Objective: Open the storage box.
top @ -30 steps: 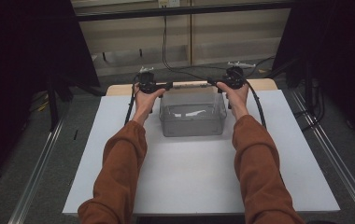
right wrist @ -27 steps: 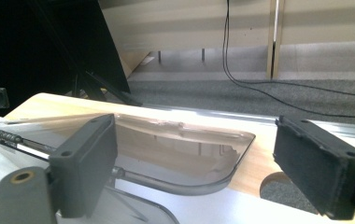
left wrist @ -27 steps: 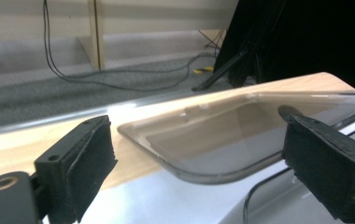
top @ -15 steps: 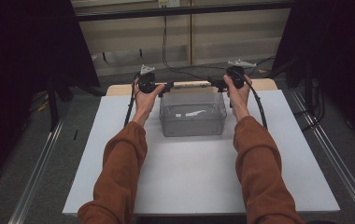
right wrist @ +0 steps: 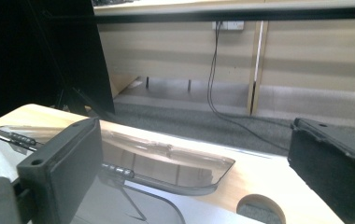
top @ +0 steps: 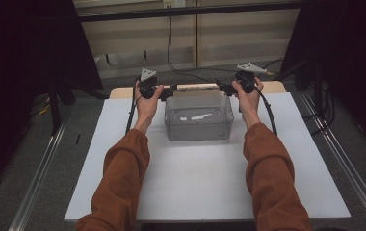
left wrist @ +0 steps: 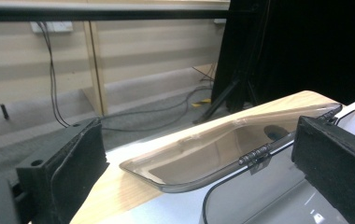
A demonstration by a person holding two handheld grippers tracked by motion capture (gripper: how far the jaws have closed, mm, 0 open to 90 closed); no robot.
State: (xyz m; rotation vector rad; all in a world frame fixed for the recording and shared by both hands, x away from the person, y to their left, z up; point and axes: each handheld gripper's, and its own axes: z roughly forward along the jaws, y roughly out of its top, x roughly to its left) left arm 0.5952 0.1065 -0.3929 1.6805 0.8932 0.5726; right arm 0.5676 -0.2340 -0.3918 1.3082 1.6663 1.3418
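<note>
A clear, smoky-grey plastic box [top: 199, 121] sits on a plain white sheet covering the table [top: 190, 183]; its tinted see-through lid [left wrist: 203, 156] lies back over pale wooden table edge [right wrist: 255, 179]. Both black two-jaw grippers, left [top: 170, 90] and right [top: 221, 88], carry grey three-cornered plates. The person's sleeves [top: 123, 178] are rust-orange. Behind, beige panelling with black cables.

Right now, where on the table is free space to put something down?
The white table top is bare between the sleeves, in front of the clear box, and along both side edges. The far edge is crowded: the opened lid, left gripper and right gripper.
</note>
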